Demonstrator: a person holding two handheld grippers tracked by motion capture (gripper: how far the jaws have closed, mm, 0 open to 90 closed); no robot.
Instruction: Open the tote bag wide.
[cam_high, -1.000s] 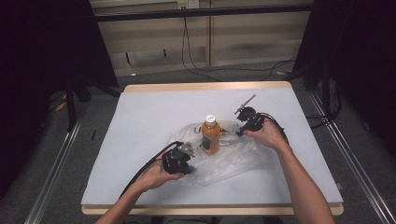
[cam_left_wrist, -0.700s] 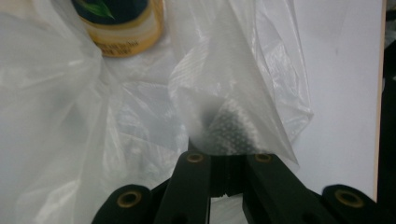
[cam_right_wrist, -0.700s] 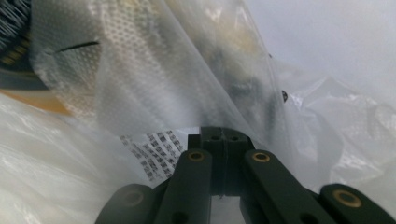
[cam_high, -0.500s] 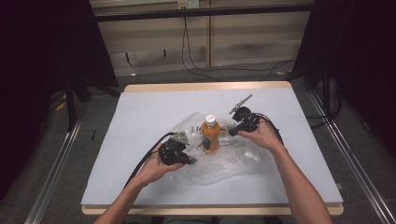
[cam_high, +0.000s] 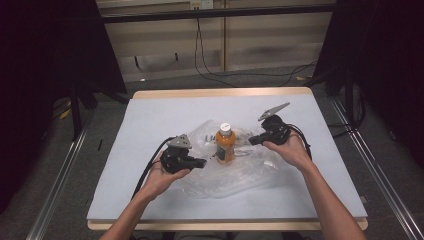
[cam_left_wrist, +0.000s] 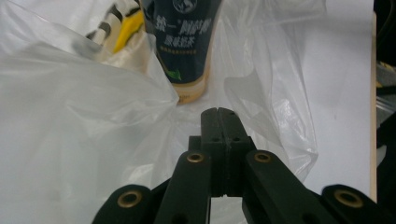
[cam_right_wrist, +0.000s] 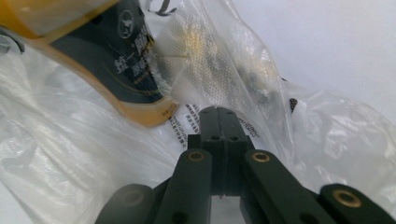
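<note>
Both tongs are sitting with jaws fully closed: left tongs (cam_high: 199, 162) & right tongs (cam_high: 252, 140), each prob. pinching the plastic bag (cam_high: 235, 172), can't tell for sure. The bottle (cam_high: 225, 144) is standing upright betw. them. Better pulling evenly, slowly, w/o tipping it.

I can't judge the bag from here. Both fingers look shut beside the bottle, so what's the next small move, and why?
Probably lift both grippers up and apart. The left gripper and right gripper are shut low on the clear plastic bag, apparently pinching film, on either side of the upright orange bottle; raising would draw the bag up around it.
</note>
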